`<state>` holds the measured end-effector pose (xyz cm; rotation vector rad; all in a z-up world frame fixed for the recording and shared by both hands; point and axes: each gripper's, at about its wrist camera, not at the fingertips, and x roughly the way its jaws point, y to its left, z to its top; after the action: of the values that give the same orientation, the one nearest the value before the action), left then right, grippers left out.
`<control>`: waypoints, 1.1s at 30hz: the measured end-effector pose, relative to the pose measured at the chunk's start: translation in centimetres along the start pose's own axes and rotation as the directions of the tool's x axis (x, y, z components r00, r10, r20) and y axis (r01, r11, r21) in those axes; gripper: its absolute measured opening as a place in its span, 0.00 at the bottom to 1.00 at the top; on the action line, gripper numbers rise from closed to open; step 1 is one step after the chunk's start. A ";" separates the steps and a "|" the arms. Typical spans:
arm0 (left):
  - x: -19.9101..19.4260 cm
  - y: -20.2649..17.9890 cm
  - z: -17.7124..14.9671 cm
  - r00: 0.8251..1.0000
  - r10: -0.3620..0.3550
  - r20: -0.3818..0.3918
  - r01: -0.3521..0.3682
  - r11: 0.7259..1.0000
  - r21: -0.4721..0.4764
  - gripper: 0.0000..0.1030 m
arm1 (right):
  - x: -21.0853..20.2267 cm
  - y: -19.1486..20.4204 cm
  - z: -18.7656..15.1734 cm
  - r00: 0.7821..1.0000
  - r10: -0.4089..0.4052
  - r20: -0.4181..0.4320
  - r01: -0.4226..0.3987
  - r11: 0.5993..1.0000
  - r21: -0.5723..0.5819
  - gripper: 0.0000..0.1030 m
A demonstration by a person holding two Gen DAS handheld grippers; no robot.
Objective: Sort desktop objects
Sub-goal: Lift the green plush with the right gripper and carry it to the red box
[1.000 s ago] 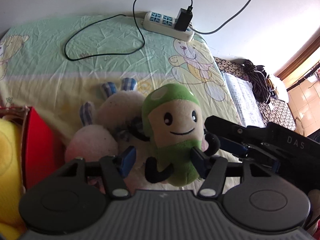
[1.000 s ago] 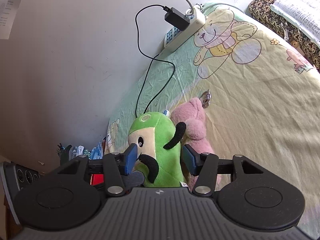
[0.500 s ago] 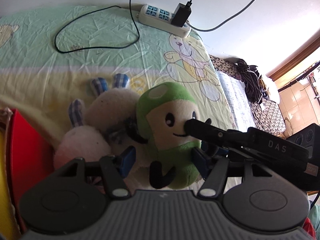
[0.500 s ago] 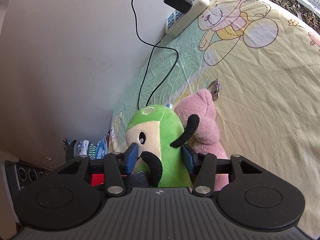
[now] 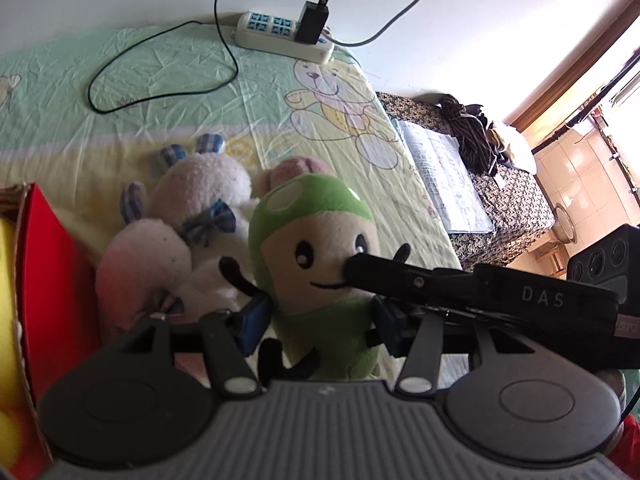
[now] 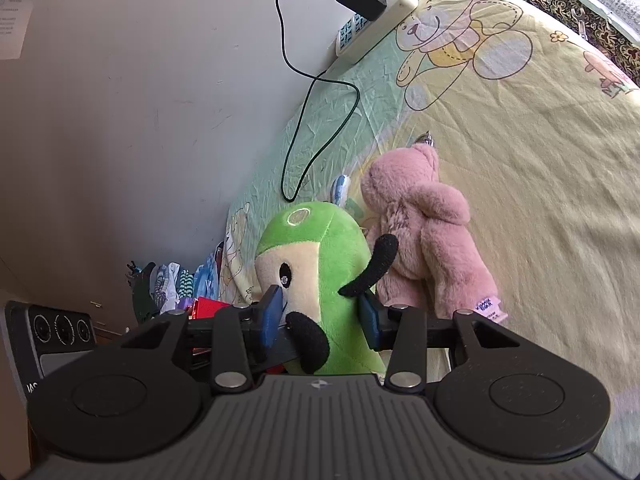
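The left gripper (image 5: 318, 326) is closed on the lower body of the green plush toy (image 5: 316, 248); both blue pads press into the green fabric at the waist. The right gripper (image 6: 320, 318) has the same toy (image 6: 320, 264) between its fingers, and its jaws are closing; one pad lies against the face side and the other against the back, apparently in contact, though the toy's black arms cover part of the pads. In the left wrist view the right gripper (image 5: 362, 272) crosses in front of the toy's face and hides one cheek and part of the mouth.

The green plush toy stands upright on the table, which is covered by a cartoon bear cloth (image 5: 168, 92). Its base is hidden behind the gripper bodies in both views.

Plush toys visible: three.
- One green, held.
- One white plush toy (image 5: 188, 216) with checked ears and a blue bow, just beside the green one; its lower part is hidden.
- One pink plush toy (image 6: 424, 236), lying touching the green toy's back; in the left wrist view only its top shows.

One red box (image 5: 48, 292) is cut off at the frame edge, with a yellow object (image 5: 8, 320) inside, hard to identify.

One power strip (image 5: 282, 34) lies along the wall, with one black charger (image 5: 314, 22) plugged in and one black cable (image 5: 160, 92) looped over the cloth.
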<state>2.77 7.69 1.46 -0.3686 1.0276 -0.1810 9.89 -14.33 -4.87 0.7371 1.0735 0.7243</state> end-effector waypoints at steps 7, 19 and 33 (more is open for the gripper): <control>-2.9 -0.9 -2.2 0.999 -0.008 0.035 0.006 0.998 0.060 0.52 | -1.8 1.3 -2.6 1.000 0.000 0.024 0.001 1.000 -0.018 0.42; -11.9 1.7 -4.4 0.980 -0.054 0.189 0.023 0.987 0.161 0.53 | -2.9 8.3 -7.1 0.990 0.042 0.136 -0.023 0.991 -0.136 0.42; -21.5 11.7 -6.2 0.943 -0.025 0.331 -0.035 0.984 0.175 0.53 | 3.4 18.8 -12.5 0.977 0.136 0.167 -0.079 0.948 -0.308 0.42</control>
<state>-13.76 23.99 11.33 -0.2228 0.6725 -0.1972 -3.76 1.01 5.05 0.5916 0.7355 0.8718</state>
